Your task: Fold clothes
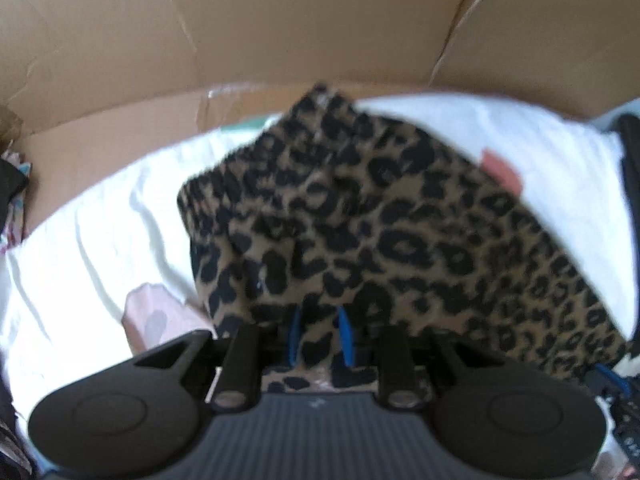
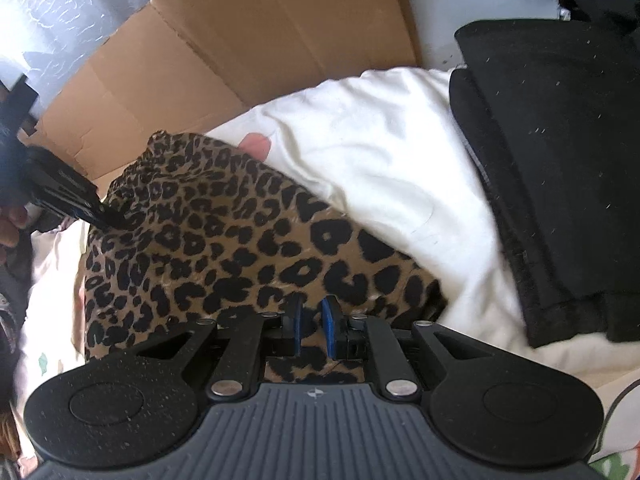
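Observation:
A leopard-print garment (image 1: 360, 220) (image 2: 240, 240) lies stretched over white bedding (image 1: 100, 240) (image 2: 380, 140). My left gripper (image 1: 321, 334) points down onto it, and its blue pads pinch a bunched fold of the cloth. In the right wrist view that left gripper (image 2: 108, 220) grips the garment's far left edge, with a hand behind it. My right gripper (image 2: 313, 328) holds the near edge of the same garment, the leopard fabric caught between its two blue pads. Between the two grips the cloth spans loosely.
Flattened brown cardboard (image 1: 280, 20) (image 2: 240, 40) stands behind the bedding. A folded black garment (image 2: 560, 160) lies on the bedding to the right. Pink printed patches (image 1: 500, 168) (image 2: 256, 146) show beside the leopard cloth. Dark clutter sits at the far left edge (image 1: 12, 184).

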Demonstrator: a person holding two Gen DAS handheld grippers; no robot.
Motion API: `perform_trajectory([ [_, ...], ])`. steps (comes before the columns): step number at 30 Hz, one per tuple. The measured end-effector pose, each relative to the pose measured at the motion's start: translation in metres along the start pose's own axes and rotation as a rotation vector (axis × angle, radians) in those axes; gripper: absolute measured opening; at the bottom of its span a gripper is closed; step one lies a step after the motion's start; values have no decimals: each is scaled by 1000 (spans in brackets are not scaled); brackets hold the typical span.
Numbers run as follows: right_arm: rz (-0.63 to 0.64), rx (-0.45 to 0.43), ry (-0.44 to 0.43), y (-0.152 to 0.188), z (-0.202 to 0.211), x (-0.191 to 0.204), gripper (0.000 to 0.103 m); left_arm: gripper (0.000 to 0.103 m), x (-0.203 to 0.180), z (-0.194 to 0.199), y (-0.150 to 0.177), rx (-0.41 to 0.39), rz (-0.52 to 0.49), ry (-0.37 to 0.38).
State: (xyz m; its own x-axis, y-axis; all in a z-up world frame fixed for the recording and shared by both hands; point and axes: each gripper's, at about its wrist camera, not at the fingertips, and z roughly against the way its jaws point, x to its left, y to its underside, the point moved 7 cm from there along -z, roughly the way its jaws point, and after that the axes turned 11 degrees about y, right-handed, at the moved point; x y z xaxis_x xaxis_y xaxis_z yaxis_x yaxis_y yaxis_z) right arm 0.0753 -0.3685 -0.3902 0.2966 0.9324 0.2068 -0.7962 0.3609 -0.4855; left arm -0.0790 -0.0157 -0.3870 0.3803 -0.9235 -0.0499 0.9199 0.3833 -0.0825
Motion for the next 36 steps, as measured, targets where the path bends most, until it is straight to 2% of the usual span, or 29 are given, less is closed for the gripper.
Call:
perform_trajectory([
  [3,-2,30,3,8,-6,1,18,23,6,-14,-1,8,44,-13],
  [7,53,42,9,14,-4,3,20,23,3,-16,1,-21,45,-15],
  [14,62,-19,-41,12,13,5,26,23,-8,16,12,-91,47,-1],
  [18,62,-18,-52,14,16,9,27,26,-22,26,29,-114,39,29],
  [23,166,-16,-11,17,19,18,27,25,-23,7,46,-97,68,3],
  [25,199,-18,-6,16,22,24,29,26,-16,-1,48,-102,90,21],
  [26,190,-20,-7,16,23,25,29,26,-13,-5,48,-104,102,26],
  [28,169,-25,-9,15,22,25,38,26,-7,-13,47,-103,128,25],
  [31,126,-14,-6,16,13,23,38,26,-4,-18,40,-126,147,19],
  [36,151,11,18,24,6,20,38,26,-4,-9,44,-141,173,40],
])
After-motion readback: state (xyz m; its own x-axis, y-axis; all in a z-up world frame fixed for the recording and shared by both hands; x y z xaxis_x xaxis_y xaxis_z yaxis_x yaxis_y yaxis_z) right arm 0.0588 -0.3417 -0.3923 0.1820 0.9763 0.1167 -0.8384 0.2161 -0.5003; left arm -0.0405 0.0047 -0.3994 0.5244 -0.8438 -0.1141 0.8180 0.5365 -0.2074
